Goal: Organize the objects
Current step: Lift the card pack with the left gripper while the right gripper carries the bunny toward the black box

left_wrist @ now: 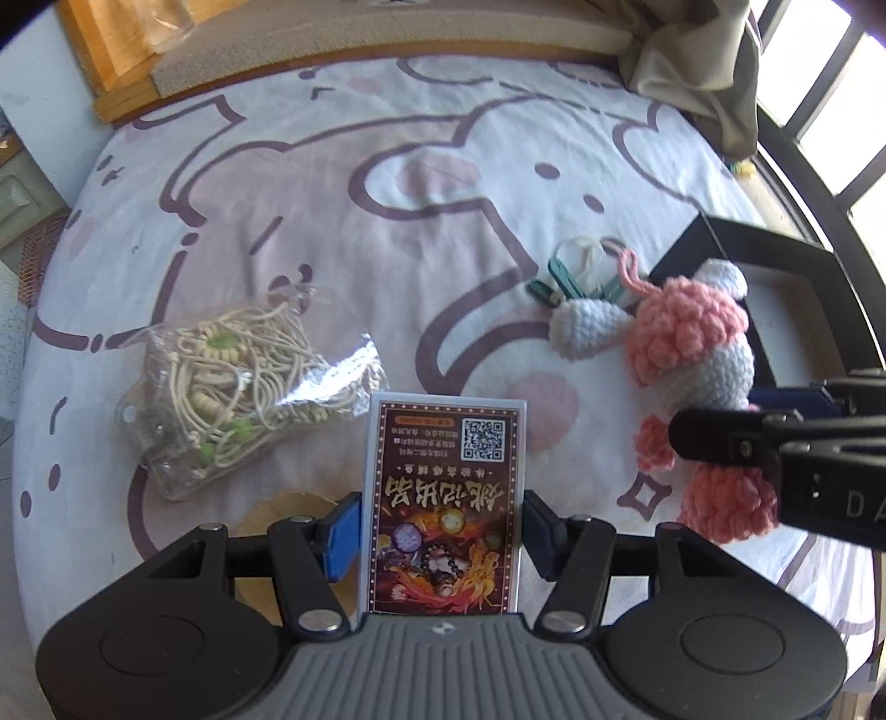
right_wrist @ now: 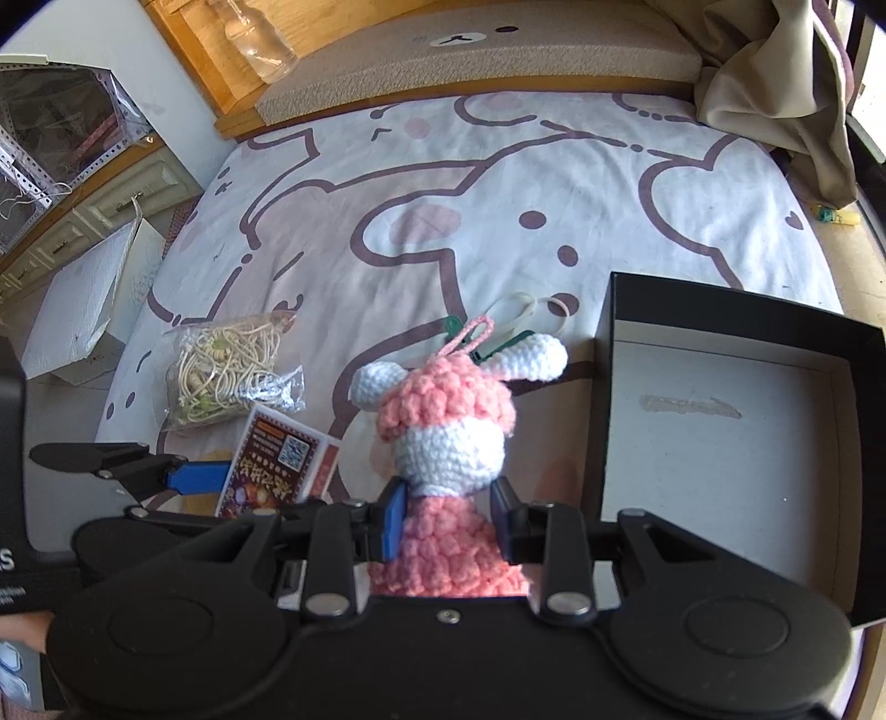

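My left gripper (left_wrist: 440, 529) is shut on a dark red card pack (left_wrist: 446, 498) with a QR code, held upright just above the bed; the same pack (right_wrist: 277, 465) shows at the left of the right wrist view. My right gripper (right_wrist: 451, 512) is shut on a pink and white crochet doll (right_wrist: 443, 437), squeezing its body below the head. In the left wrist view that doll (left_wrist: 692, 343) hangs at the right. An open black box (right_wrist: 720, 443) with a pale bare floor sits right of the doll.
A clear bag of cream cords with green beads (left_wrist: 238, 382) lies on the cartoon bedsheet (left_wrist: 332, 221). Green clips with a white loop (left_wrist: 576, 271) lie behind the doll. A wooden headboard (right_wrist: 232, 83), a glass bottle (right_wrist: 260, 44) and a crumpled cloth (right_wrist: 775, 99) border the bed.
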`<state>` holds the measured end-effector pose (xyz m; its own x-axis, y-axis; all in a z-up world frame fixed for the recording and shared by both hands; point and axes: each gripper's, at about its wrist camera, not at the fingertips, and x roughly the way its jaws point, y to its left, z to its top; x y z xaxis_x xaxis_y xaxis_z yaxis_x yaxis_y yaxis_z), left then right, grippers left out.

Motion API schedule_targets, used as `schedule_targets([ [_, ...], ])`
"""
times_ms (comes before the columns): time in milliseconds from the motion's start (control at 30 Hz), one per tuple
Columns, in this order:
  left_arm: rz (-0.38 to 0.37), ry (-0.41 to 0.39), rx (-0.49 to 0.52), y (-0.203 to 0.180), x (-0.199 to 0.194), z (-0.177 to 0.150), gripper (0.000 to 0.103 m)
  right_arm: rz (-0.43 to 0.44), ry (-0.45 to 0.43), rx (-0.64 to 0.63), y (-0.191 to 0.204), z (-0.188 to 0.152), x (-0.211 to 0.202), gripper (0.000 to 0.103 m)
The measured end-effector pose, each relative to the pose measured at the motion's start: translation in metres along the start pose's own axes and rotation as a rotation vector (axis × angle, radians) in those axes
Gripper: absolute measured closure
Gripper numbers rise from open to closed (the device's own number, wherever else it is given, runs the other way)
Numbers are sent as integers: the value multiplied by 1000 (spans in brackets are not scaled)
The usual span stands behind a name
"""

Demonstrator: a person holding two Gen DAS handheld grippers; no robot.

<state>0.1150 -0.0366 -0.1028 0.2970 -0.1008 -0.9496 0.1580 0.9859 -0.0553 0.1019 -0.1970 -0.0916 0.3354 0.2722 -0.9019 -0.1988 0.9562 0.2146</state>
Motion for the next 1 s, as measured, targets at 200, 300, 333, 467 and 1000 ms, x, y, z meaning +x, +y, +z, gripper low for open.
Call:
schedule_targets([
  [200,2,-70,-40,7,-29,-1,44,-9,-41,8,2,-4,-18,70],
  [300,5,-101,-58,10,-42,-2,44,-13,-62,16,2,-7,-27,70],
  [333,6,-112,-63,10,-47,-3,44,-14,-70,19,2,-8,-31,70],
  [467,10,-149,-83,13,-62,-9,44,-12,-111,30,3,-13,-44,70],
  [1000,14,-278,-136,17,-115,-27,44,-8,-242,50,5,-32,-85,70],
])
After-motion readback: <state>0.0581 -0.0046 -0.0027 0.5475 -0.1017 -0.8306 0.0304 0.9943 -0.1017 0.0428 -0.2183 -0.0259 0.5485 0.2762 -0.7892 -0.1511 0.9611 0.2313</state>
